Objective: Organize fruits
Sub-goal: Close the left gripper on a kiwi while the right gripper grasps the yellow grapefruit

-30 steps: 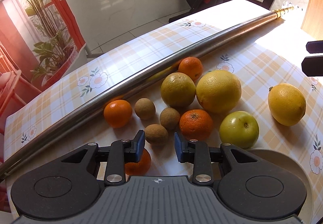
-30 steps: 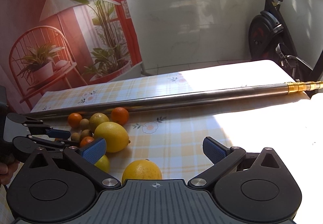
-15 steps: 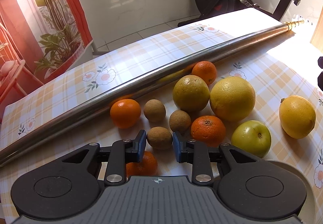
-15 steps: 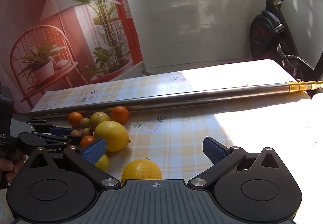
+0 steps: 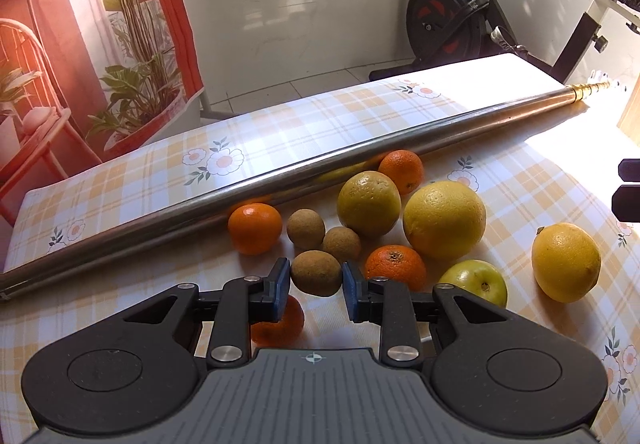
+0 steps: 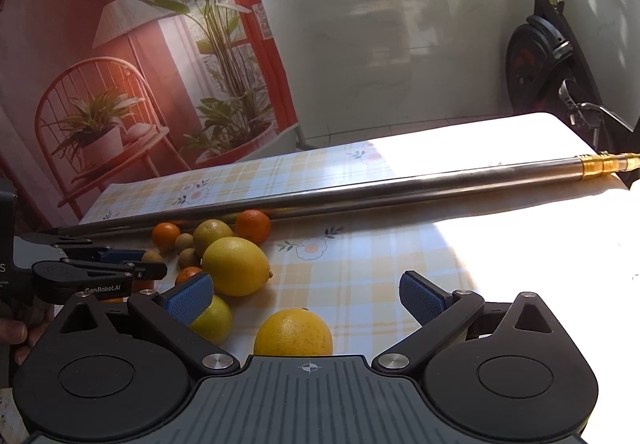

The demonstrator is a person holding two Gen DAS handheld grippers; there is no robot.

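Fruit lies loose on a checked tablecloth (image 5: 168, 180). My left gripper (image 5: 315, 284) is shut on a small brown fruit (image 5: 316, 273), one pad on each side. Two more brown fruits (image 5: 306, 227) sit just beyond it. Around them are oranges (image 5: 255, 228), a yellow-green citrus (image 5: 369, 203), a big yellow citrus (image 5: 444, 219), a green apple (image 5: 474, 282) and a yellow fruit (image 5: 566, 262). Another orange (image 5: 284, 320) is partly hidden under the left finger. My right gripper (image 6: 308, 296) stands wide open above the yellow fruit (image 6: 294, 332), holding nothing. The left gripper (image 6: 154, 264) shows at the left of the right wrist view.
A long steel pole (image 5: 280, 180) lies across the table just behind the fruit. An exercise bike (image 5: 448, 24) stands past the far edge. A person's hand (image 6: 16, 332) grips the left tool. The table's right half (image 6: 500, 244) is sunlit.
My left gripper moved forward until the brown fruit came between its pads, and the gap narrowed onto it. The other fruits now look slightly smaller. The right gripper has stayed put.
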